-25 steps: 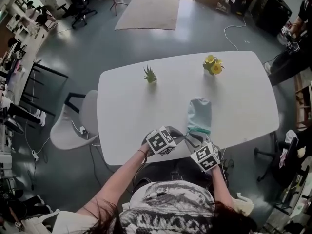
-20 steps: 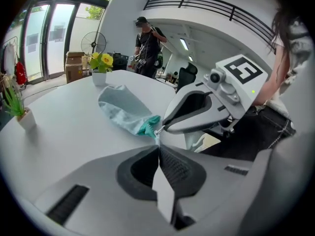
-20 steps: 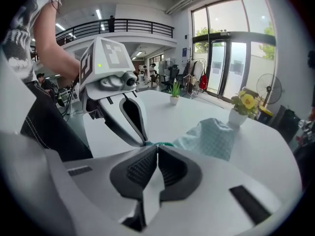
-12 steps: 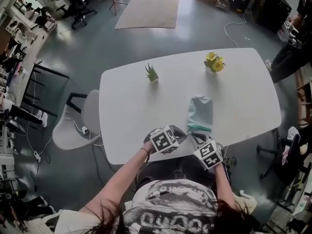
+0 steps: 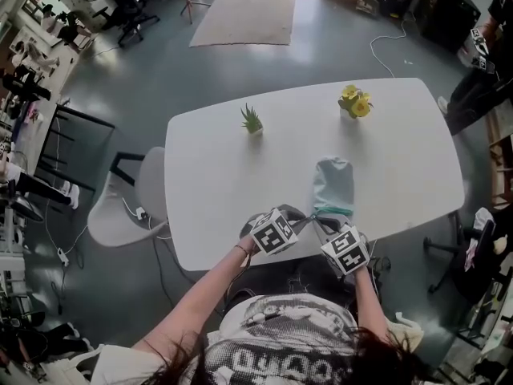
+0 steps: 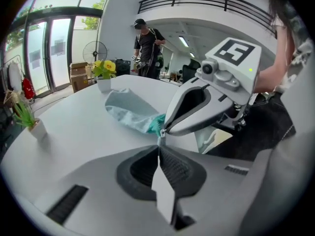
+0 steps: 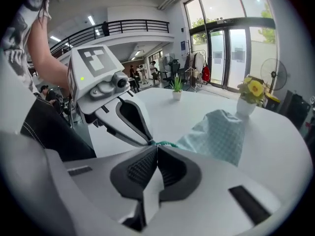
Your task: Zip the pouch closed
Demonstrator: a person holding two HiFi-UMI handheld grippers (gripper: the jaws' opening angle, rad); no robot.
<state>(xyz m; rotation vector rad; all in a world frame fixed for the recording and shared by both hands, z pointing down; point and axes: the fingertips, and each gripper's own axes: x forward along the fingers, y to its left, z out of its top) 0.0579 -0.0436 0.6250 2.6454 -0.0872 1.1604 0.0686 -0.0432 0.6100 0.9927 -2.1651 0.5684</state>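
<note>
Operator wore a grey-and-white printed tee (image 5: 280,331), short sleeves. The left gripper (image 6: 160,142) and right gripper (image 7: 154,145) had light grey shells, black ribbed pads (image 6: 173,167), and white cubes (image 5: 274,233) with black square markers.

pouch (image 6: 129,113) near end: behind right tool (image 6: 163,131) | zipper (image 6: 156,124): perhaps too small
</note>
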